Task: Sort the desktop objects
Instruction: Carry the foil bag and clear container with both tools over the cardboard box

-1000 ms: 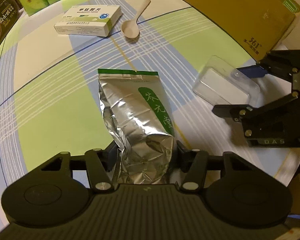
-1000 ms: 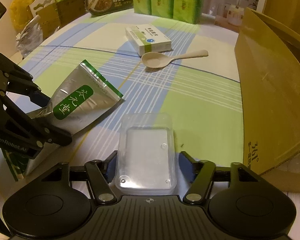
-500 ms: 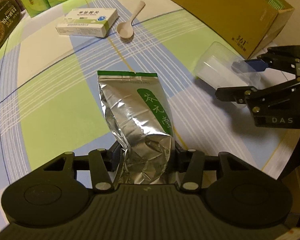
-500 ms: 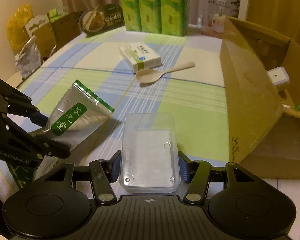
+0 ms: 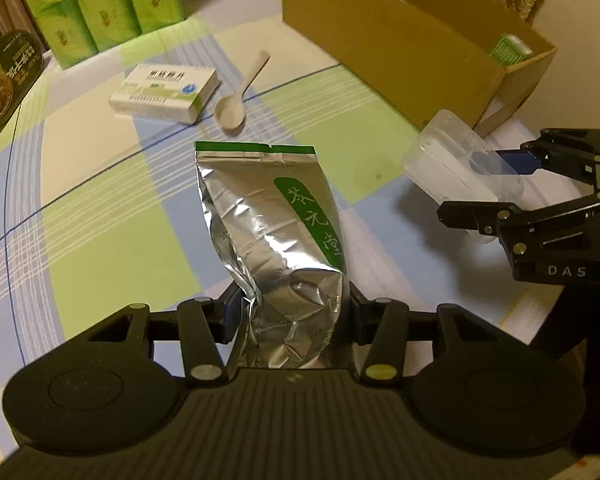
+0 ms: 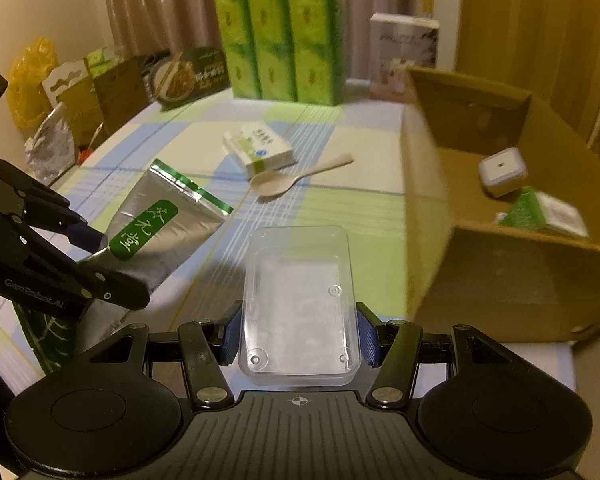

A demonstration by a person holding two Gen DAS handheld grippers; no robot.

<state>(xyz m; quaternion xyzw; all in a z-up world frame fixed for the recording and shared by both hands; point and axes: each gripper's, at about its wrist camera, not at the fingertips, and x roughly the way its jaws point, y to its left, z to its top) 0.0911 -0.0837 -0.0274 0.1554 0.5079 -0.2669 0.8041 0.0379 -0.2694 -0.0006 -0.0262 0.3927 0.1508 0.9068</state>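
Big corrugated cardboard box (image 6: 500,280) sits open at the checked tablecloth's (image 5: 100,220) right edge. Left gripper (image 5: 292,312) pinches a crinkly silver foil pouch (image 5: 272,240) clear of the cloth, while right gripper (image 6: 298,338) clamps a clear rectangular plastic tray (image 6: 300,300) beside the box.

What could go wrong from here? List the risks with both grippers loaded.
The left gripper pinches only the foil pouch at its crumpled bottom end, so the pouch may sag or slip. The clear plastic box in the right gripper looks slick and could clip the cardboard box wall.
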